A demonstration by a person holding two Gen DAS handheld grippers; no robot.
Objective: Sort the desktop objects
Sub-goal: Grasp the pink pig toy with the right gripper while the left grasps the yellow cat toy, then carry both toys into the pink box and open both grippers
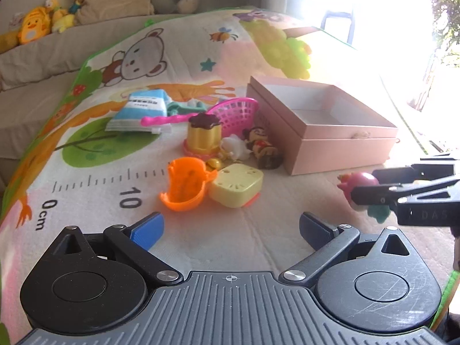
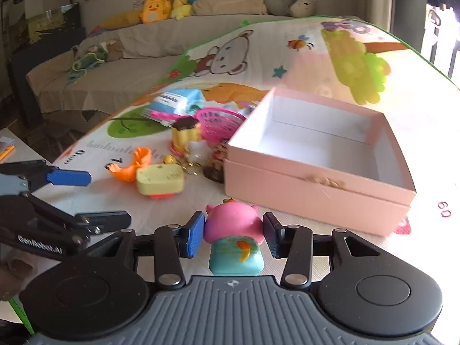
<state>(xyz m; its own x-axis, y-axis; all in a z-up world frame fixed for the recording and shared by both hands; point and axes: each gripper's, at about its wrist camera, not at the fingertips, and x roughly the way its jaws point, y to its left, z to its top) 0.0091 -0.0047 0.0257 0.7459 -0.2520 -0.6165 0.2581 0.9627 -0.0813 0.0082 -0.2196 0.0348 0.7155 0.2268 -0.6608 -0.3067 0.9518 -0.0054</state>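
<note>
My right gripper (image 2: 234, 230) is shut on a pink-headed toy figure (image 2: 233, 222) with a teal body, its pads pressing both sides of the head. It hangs just in front of the empty pink box (image 2: 316, 198). The left wrist view shows the same gripper (image 1: 371, 185) and the toy figure (image 1: 359, 179) at the right edge. My left gripper (image 1: 231, 227) is open and empty, short of the toy pile. The pile holds an orange toy (image 1: 187, 187), a pale yellow case (image 1: 235, 185), a yellow pudding toy (image 1: 204, 135), a pink net scoop (image 1: 235, 112) and a blue packet (image 1: 141, 109).
Everything lies on a cartoon play mat (image 1: 115, 172) with a printed ruler. The pink box (image 1: 345, 143) stands right of the pile. A small cartoon figurine (image 1: 263, 146) lies against its near corner. A sofa with plush toys (image 2: 156, 7) runs behind. Strong window glare fills the upper right.
</note>
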